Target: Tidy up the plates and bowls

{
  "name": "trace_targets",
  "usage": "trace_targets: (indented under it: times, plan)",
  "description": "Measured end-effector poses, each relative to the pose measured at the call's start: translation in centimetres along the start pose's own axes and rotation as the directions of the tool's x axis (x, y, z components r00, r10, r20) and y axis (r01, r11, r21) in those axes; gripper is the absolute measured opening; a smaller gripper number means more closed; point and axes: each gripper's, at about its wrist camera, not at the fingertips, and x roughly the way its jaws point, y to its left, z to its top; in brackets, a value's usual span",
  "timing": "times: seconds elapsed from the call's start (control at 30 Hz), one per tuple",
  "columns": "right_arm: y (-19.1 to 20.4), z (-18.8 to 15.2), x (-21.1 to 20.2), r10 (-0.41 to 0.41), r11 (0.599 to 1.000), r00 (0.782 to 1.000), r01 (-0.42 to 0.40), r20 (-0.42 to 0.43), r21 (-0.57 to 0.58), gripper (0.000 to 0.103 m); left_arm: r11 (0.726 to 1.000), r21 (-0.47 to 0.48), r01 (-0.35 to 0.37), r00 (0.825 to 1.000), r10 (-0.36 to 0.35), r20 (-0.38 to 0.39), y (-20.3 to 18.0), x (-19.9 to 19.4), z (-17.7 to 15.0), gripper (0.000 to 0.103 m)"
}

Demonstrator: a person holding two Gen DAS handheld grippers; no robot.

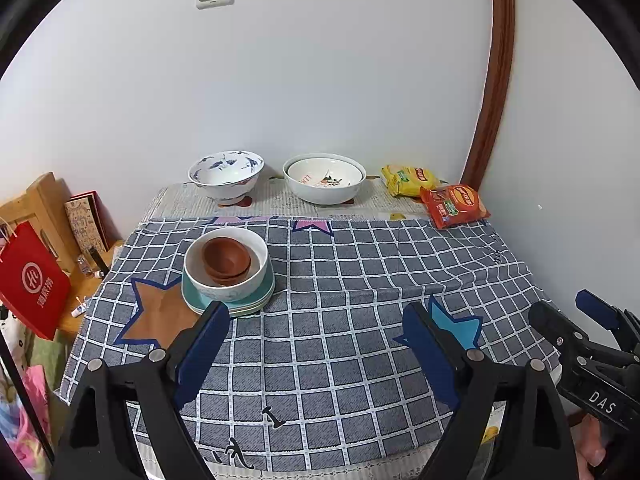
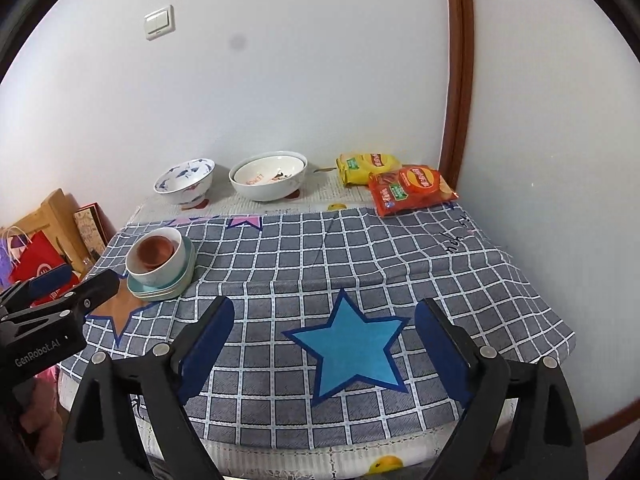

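Both the left claw [image 1: 316, 344] and the right claw [image 2: 324, 344] hang wide open and empty over the checked cloth on the table [image 2: 440, 264]. The stack [image 1: 229, 276], brown bowls nested in a white bowl on green plates, sits at the cloth's left side, while a blue-patterned bowl [image 1: 226, 176] and a white bowl [image 1: 324, 178] stand apart by the wall. All look like hard, glazed, breakable ware, slippery and fairly heavy, so I would pinch each firmly across the rim.
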Motion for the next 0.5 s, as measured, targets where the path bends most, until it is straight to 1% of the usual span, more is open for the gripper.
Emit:
trace_targets:
  times: [0.5]
  plan:
    - [0.26, -0.41, -0.5, -0.011, 1.0, 1.0, 0.011, 0.006, -0.01, 0.091, 1.0, -0.003, -0.003, 1.0, 0.003, 0.002, 0.01, -0.51, -0.41, 0.088]
